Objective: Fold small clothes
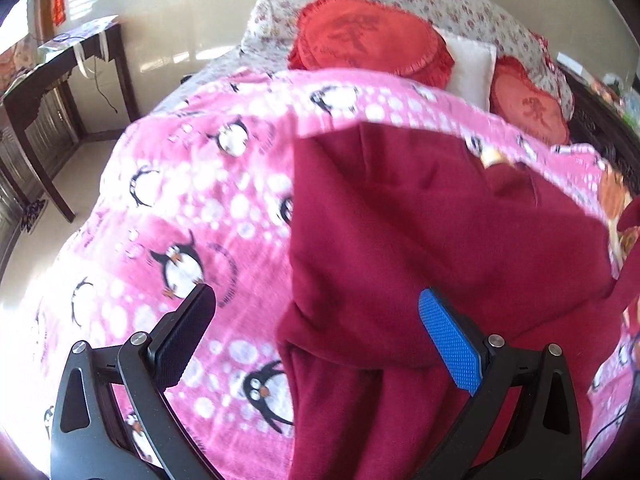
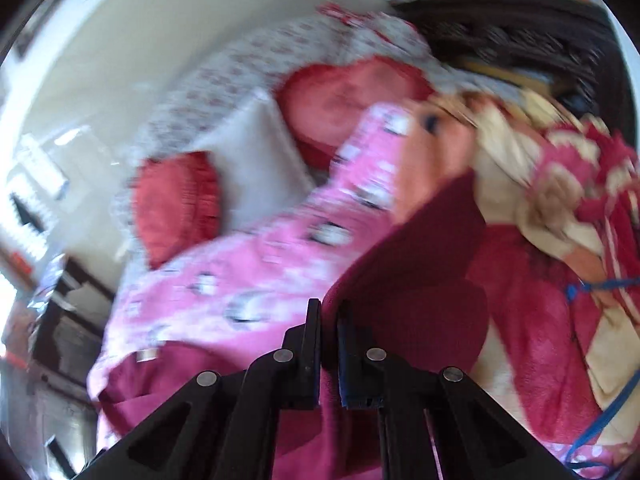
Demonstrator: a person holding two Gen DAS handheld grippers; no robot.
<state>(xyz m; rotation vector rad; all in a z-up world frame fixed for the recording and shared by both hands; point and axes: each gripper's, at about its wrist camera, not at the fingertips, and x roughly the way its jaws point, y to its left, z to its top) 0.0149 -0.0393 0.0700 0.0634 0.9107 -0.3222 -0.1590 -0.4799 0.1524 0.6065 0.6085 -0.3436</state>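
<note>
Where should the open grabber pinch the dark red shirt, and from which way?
Probably the near left edge of the dark red garment, low down where it bunches into ridges. The left gripper hangs open above it, so come straight down and pinch a ridge, which rises off the pink penguin blanket. The right gripper is shut on another part.

Bright daylight from the left, blown-out glare at left edges, fisheye vignette, right wrist view motion-blurred
</note>
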